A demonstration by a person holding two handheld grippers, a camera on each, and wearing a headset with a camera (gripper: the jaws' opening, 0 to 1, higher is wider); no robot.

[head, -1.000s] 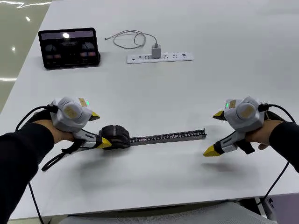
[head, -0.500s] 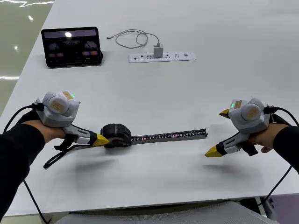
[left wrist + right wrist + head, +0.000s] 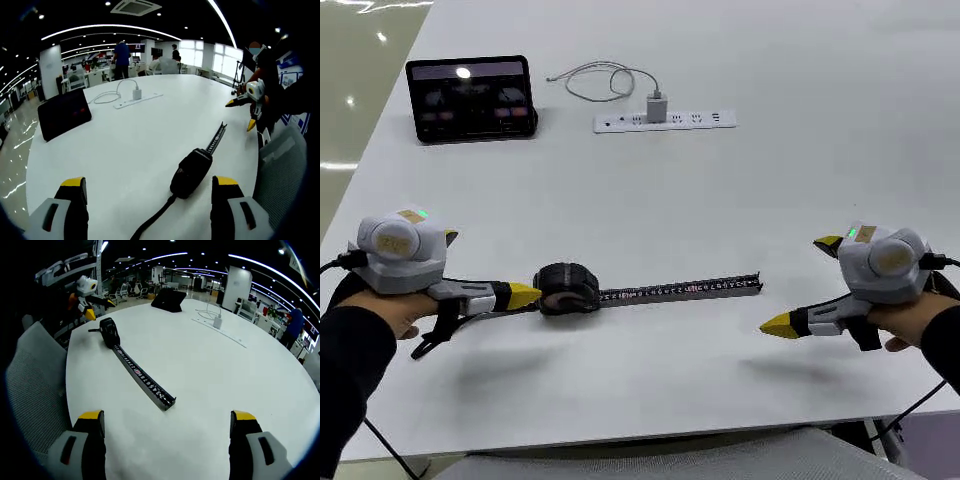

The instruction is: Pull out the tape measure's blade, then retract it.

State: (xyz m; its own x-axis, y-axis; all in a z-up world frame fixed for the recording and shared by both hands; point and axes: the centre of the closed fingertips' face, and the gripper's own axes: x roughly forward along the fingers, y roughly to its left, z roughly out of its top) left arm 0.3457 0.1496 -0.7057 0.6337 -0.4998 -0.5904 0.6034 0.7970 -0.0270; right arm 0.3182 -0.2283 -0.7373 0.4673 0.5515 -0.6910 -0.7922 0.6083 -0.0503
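Tape measure [image 3: 567, 288] lies on the white worktop [image 3: 650, 200], its black case just ahead of the left gripper [image 3: 488, 266], not held. Left fingers [image 3: 74, 200] spread wide (the case sits ahead of the gap in that gripper's own view). Blade [image 3: 680, 291] is out, flat on the worktop, its tip toward the right gripper [image 3: 803, 283] but apart from it. Right fingers [image 3: 90, 435] spread too, holding nothing. Tablet [image 3: 470, 98] and power strip [image 3: 665, 121] sit at the far side.

Obstacles, my side: tape case [image 3: 567, 288] just off my left gripper [image 3: 488, 266], blade [image 3: 680, 291] lying across twd right gripper [image 3: 803, 283]. Gap btwn blade tip and right gripper: passable. Far end: tablet [image 3: 470, 98], power strip [image 3: 665, 121], cable [image 3: 595, 83]. Table [image 3: 650, 200] btwn: open run.
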